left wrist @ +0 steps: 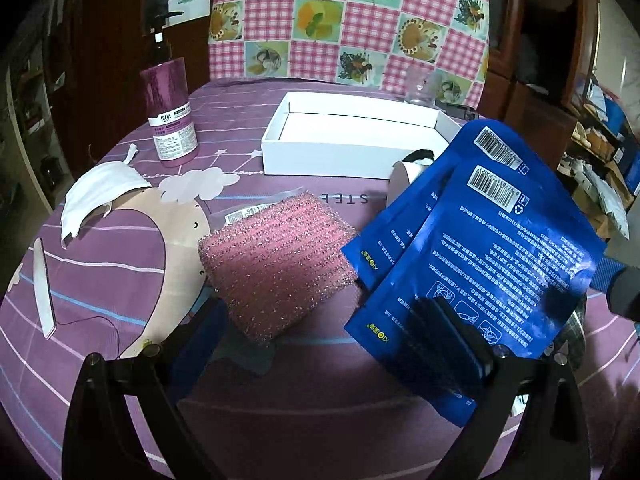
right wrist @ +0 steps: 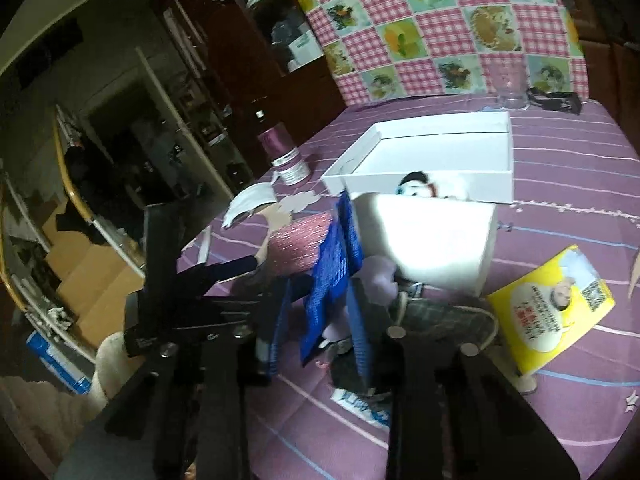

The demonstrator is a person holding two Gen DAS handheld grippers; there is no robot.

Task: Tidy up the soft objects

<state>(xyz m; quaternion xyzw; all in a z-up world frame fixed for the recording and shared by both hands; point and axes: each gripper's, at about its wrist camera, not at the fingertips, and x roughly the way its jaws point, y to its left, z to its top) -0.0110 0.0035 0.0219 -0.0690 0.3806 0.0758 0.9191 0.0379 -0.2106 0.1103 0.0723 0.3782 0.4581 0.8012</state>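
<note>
Lying on the purple tablecloth (left wrist: 304,412), the pink sponge (left wrist: 280,264) is seen at the centre of the left wrist view, between the two fingers of the left gripper (left wrist: 320,344), whose jaws are spread wide; the sponge's near edge is just beside the lower-left finger, but whether it is touched cannot be told. Two blue packets (left wrist: 484,248) are held up at the right of that view, overlapping and partly covering the right-hand finger. In the right wrist view the blue packets (right wrist: 332,276) are seen edge-on at the centre, between the blue-padded fingers of the right gripper (right wrist: 320,320), which are drawn close; whether the pads press on the packets cannot be told. A white box (left wrist: 352,140) stands open beyond the sponge, at upper centre.

Barcodes and lines of small white print, upside down, are shown on the packets, with a yellow logo too small to read. "SOCUS" can be made out on the purple pump bottle (left wrist: 170,116) at upper left. Letters "STE" are printed on the cloth.
</note>
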